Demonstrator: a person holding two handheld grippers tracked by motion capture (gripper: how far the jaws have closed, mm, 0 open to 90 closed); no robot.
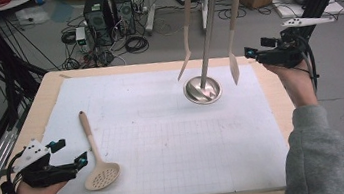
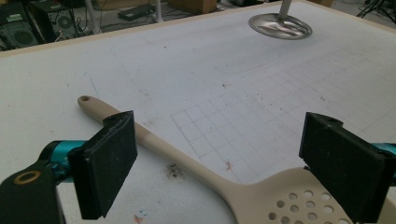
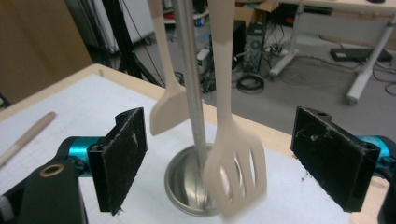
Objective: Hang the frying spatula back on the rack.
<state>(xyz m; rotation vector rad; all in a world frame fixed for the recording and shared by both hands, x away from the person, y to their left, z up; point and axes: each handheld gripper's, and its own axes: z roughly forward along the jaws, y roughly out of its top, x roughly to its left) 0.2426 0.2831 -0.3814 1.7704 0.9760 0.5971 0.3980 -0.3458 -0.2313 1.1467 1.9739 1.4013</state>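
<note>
While the right gripper [image 1: 251, 53] hangs in the air by the far right edge of the table [image 1: 48, 93], its jaws stand wide apart with nothing between the pads. Right in front of it, seen from the right gripper view, a slotted spatula [image 3: 236, 163] dangles from the metal rack [image 1: 206, 27]. That spatula is pale beige and smooth, with long slits cut through its flat blade, and it looks a bit blurry. Behind it rises the rack's shiny steel pole [image 3: 191, 84], which stands in a round metal dish [image 1: 202, 90]. On the other side of the pole hangs a second beige tool, a plain spatula [image 3: 167, 112] with a flat blade and no holes. So the pole and this second tool stand just past the slotted one.

Over at the near left corner, the left gripper [image 1: 83, 160] sits low by the table, and its jaws are wide open too, holding nothing. A skimmer spoon [image 1: 98, 159] lies flat on the table just beside it. This spoon is beige, with a long thin handle that has a small hole at its tip, and a round bowl full of little holes. In the left gripper view its handle runs just past the pad on the left of the picture, and its bowl sits by the other pad.

A big white paper sheet [image 1: 174, 127] with a faint grid covers the wooden table. The gripper pads are black and rough, like foam. Beyond the table, computer boxes [image 1: 108, 14] and tangled cables [image 1: 135, 44] lie on the grey floor.
</note>
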